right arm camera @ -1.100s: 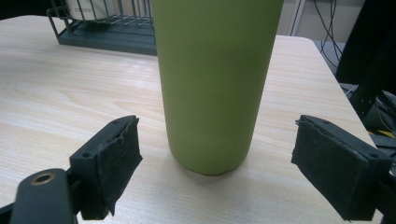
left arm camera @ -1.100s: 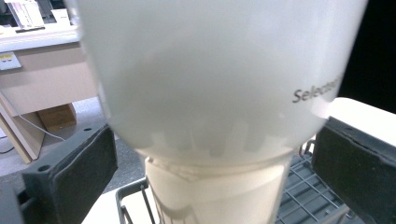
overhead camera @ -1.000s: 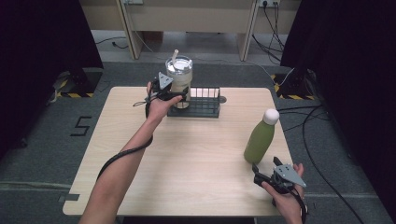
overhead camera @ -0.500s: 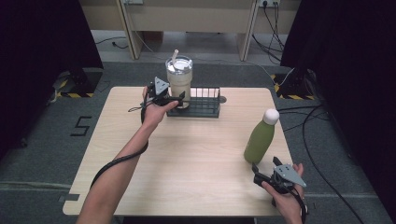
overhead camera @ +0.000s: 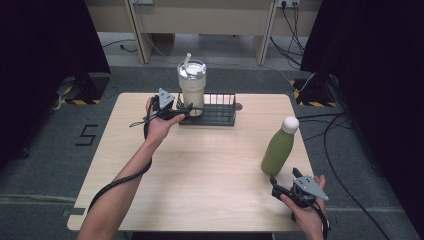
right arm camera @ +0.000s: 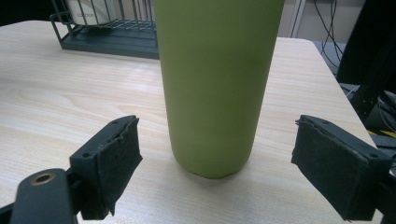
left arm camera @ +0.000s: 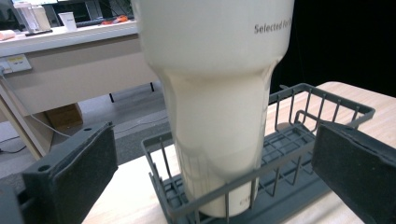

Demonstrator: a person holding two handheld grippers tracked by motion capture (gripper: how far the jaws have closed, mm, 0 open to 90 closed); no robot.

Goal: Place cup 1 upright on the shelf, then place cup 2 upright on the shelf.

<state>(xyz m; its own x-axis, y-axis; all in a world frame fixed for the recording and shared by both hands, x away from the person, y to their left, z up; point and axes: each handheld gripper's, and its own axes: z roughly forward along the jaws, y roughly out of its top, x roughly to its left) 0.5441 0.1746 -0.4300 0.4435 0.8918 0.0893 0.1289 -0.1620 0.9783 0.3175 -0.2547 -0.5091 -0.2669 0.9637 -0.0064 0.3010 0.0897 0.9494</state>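
Both sets of fingers spread wide, left gripper by the cream tumbler in the far wire rack, right gripper near the green bottle on the counter: easy to bump and tip either.

The tabletop is light wood with rounded corners. It stands on a grey floor. A white number five is marked on the floor beside the tabletop. Black cables lie on the floor at the other side. Yellow and black striped tape marks the floor near the dark curtains. A pale wooden bench stands behind.
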